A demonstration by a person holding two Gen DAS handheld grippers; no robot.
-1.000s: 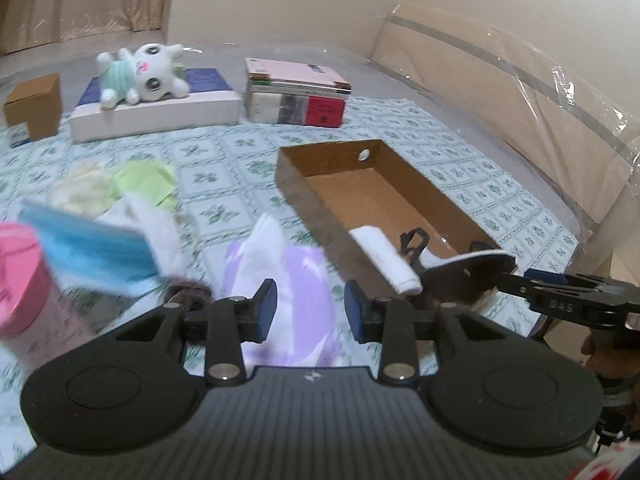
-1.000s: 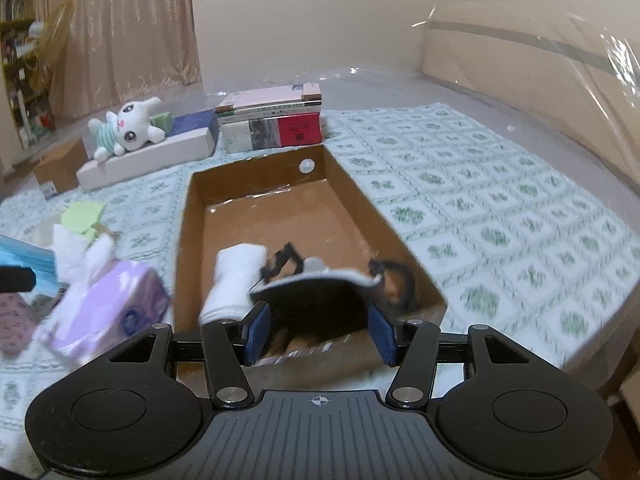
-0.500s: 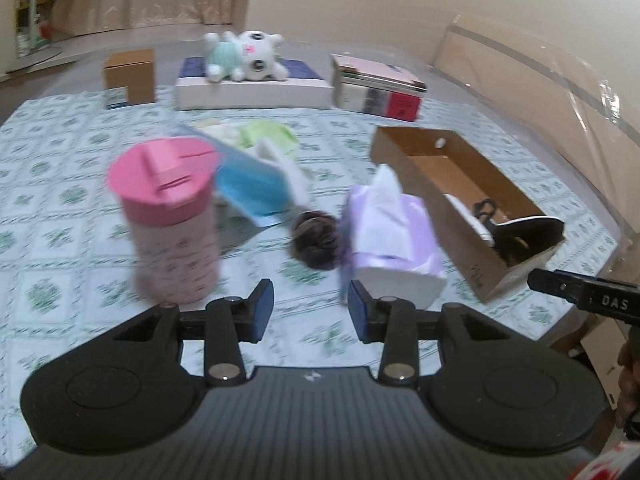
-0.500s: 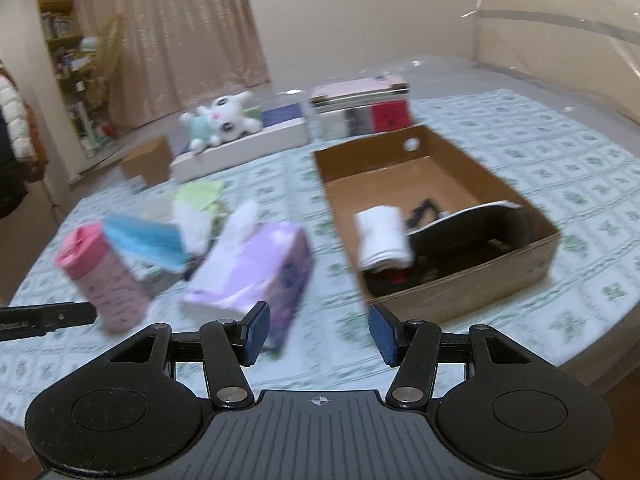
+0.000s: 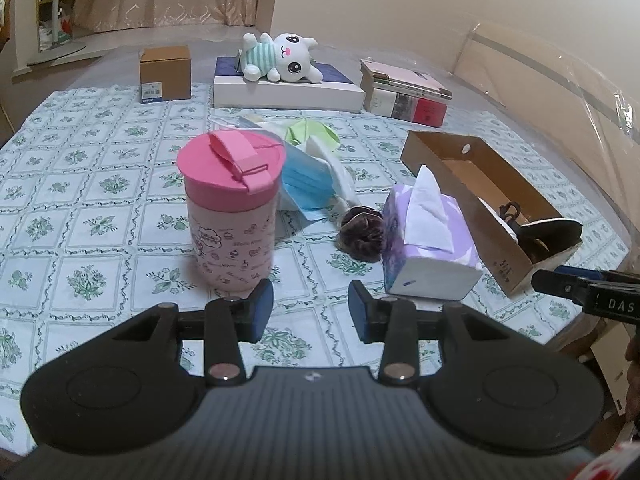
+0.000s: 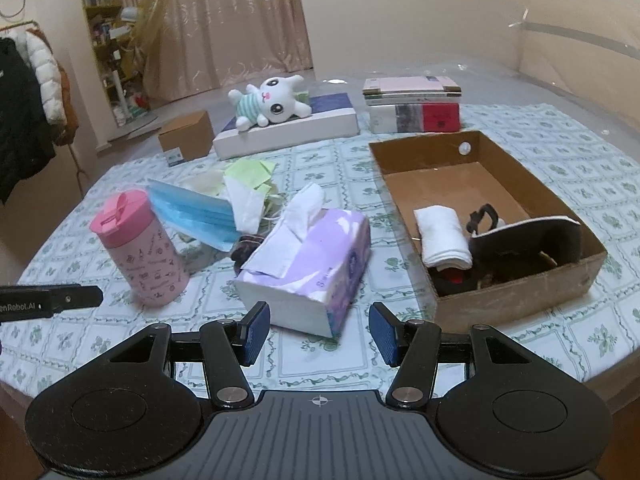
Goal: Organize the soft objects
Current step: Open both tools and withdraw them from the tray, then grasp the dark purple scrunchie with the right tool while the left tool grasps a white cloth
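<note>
A brown cardboard box (image 6: 516,296) at the right holds a rolled white cloth (image 6: 442,238) and a black eye mask (image 6: 528,240); the box also shows in the left wrist view (image 5: 452,184). A purple tissue box (image 6: 308,264) lies in the middle. Behind it lie a blue face mask (image 6: 196,212), a dark scrunchie (image 5: 362,234), white cloth (image 6: 244,204) and green cloth (image 6: 250,170). My left gripper (image 5: 311,310) is open and empty, near the table's front edge. My right gripper (image 6: 318,332) is open and empty, just in front of the tissue box.
A pink lidded cup (image 5: 232,208) stands at the left. At the back are a plush bunny (image 6: 272,104) on a flat white box (image 6: 288,130), a small cardboard box (image 6: 186,138), and stacked books (image 6: 412,106). A flowered cloth covers the table (image 5: 80,200).
Both grippers have pulled back from the cardboard box toward the table's front edge. The black eye mask, at the right gripper's open fingertips a second ago, now rests in the box.
</note>
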